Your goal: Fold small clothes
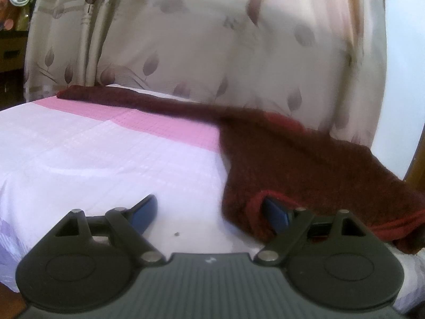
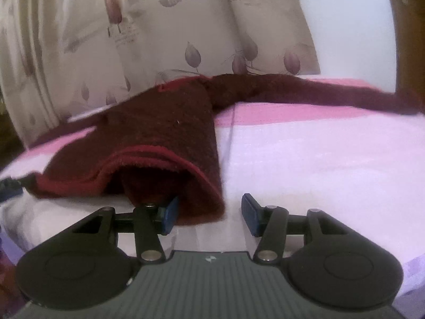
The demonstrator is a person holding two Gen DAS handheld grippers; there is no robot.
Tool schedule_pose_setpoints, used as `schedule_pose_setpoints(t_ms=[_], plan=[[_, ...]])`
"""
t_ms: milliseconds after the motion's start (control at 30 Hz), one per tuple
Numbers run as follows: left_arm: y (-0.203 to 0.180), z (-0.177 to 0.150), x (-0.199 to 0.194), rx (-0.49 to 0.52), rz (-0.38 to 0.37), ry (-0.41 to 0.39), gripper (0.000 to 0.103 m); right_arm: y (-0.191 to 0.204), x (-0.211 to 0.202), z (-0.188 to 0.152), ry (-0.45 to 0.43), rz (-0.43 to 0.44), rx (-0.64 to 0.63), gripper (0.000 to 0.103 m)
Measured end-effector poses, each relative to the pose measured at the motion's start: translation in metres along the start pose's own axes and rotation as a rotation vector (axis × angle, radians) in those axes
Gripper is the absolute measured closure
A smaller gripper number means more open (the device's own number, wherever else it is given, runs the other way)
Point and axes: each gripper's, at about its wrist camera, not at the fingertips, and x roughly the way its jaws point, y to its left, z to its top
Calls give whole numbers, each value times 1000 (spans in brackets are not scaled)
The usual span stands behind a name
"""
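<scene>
A dark maroon knit sweater [image 1: 292,159] with a brighter red hem lies on the bed, one sleeve stretched far to the back left. My left gripper [image 1: 212,215] is open; its right finger sits inside the sweater's hem opening at the lower left corner, its left finger over bare sheet. In the right wrist view the sweater [image 2: 159,133] lies at left with its other sleeve running back right. My right gripper [image 2: 211,212] is open, with the hem's lower right corner between its jaws and the left finger tucked inside the hem opening.
The bed has a white sheet [image 1: 93,164] with a pink band [image 1: 159,122]. A beige leaf-patterned curtain [image 1: 212,40] hangs right behind the bed. Dark wooden furniture [image 1: 10,53] stands at far left.
</scene>
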Motion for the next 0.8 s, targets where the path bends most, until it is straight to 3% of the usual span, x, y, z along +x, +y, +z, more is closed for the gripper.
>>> schedule_pose_setpoints(t_ms=[33, 100, 133, 200, 267, 333, 367, 400, 533, 567, 633, 733, 767, 800], plan=[[-1, 0, 0, 2, -2, -1, 16, 5, 5, -1, -8, 13, -9, 50], [-3, -2, -1, 11, -8, -4, 16, 16, 13, -2, -11, 59, -34, 76], [-3, -2, -1, 16, -9, -5, 16, 23, 20, -3, -11, 60, -79, 84], [-5, -3, -1, 36, -12, -10, 16, 29, 21, 0, -9, 58, -132, 91], [-5, -1, -1, 61, -11, -10, 16, 32, 11, 8, -36, 25, -223, 92], [-4, 2, -1, 65, -16, -12, 29, 39, -9, 21, -111, -68, -431, 92], [-4, 5, -1, 69, -36, -4, 41, 42, -22, 28, -150, -107, -520, 93], [-4, 6, -1, 76, -48, 2, 44, 44, -37, 38, -188, -146, -603, 93], [-8, 8, -8, 109, -59, -28, 44, 47, -77, 61, -223, -229, -823, 94], [-11, 7, -10, 129, -68, -36, 44, 47, -80, 61, -201, -223, -834, 94], [-16, 2, -14, 172, -88, -53, 44, 42, -74, 52, -70, -171, -809, 95], [-22, -6, -12, 228, -86, -29, 42, 24, -61, 28, -2, -109, -692, 95], [-23, -8, -10, 236, -81, -20, 41, 19, -59, 22, -11, -102, -653, 91], [-22, -8, -8, 237, -78, -15, 41, 14, -58, 16, -27, -111, -609, 79]])
